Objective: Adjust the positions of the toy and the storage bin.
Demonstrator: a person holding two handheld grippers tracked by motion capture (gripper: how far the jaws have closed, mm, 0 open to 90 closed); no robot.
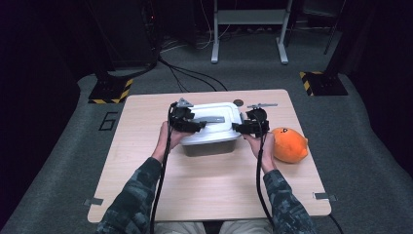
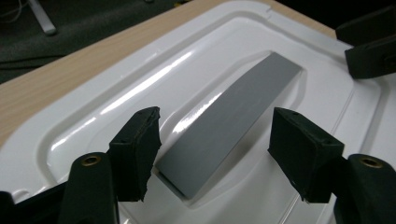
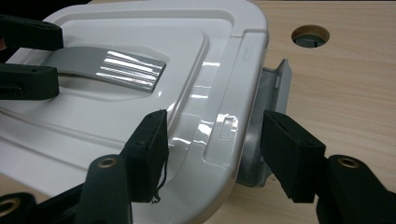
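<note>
The desk [image 1: 204, 185] is being viewed from above, facing forward; the white lid [image 2: 196, 74] is being framed closely, from opposite ends, by both tool-mounted cameras.

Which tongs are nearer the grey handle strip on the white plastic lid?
Left. The left tongs straddle the grey handle strip; the right tongs straddle the lid's edge.

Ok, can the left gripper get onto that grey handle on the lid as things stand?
Probably yes. The left gripper has its fingers open on either side of the grey handle on the white lid, not yet pressing it. Nothing lies between them.
</note>
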